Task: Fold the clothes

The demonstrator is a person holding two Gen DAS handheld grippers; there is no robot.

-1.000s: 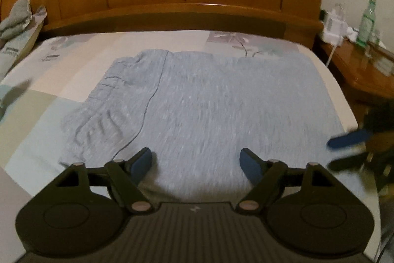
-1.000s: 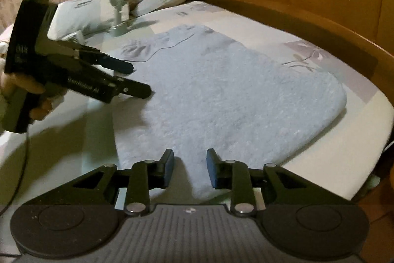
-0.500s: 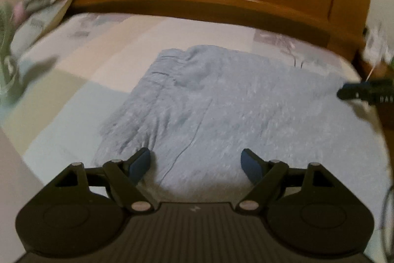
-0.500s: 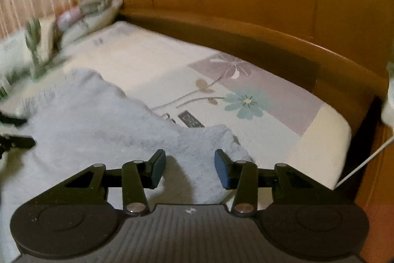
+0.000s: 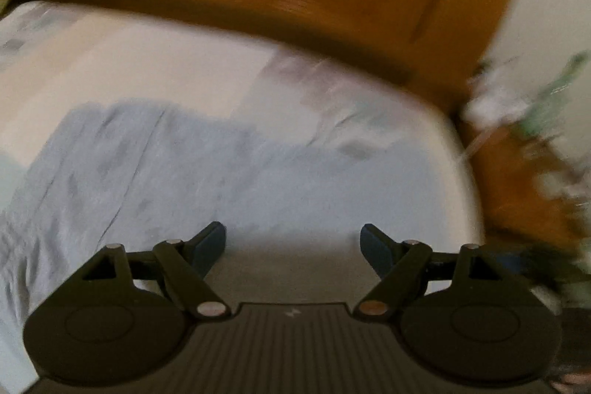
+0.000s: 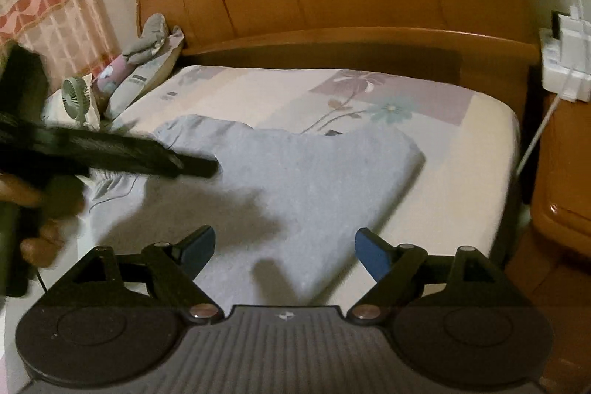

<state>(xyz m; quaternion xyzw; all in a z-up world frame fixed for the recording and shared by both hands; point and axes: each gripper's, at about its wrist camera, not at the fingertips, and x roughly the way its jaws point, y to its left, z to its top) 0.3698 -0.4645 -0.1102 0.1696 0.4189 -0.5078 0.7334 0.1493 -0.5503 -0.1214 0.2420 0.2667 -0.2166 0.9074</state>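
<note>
L gripper jaws wide, empty, over blurry blue garment on bed.

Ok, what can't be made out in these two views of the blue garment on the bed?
- Left wrist view: motion blur smears the garment and the nightstand clutter; folds and items are unreadable.
- Right wrist view: the left gripper and its shadow cover the garment's left part.
- Right wrist view: the right gripper, jaws opening with nothing between them, hides the near hem.
- Both views: the bed is cut off in front.

Dim warm indoor light. Left wrist view is smearing heavily with motion blur; right wrist view is staying sharper, fisheye edges bending, shadows falling on the blue garment.
</note>
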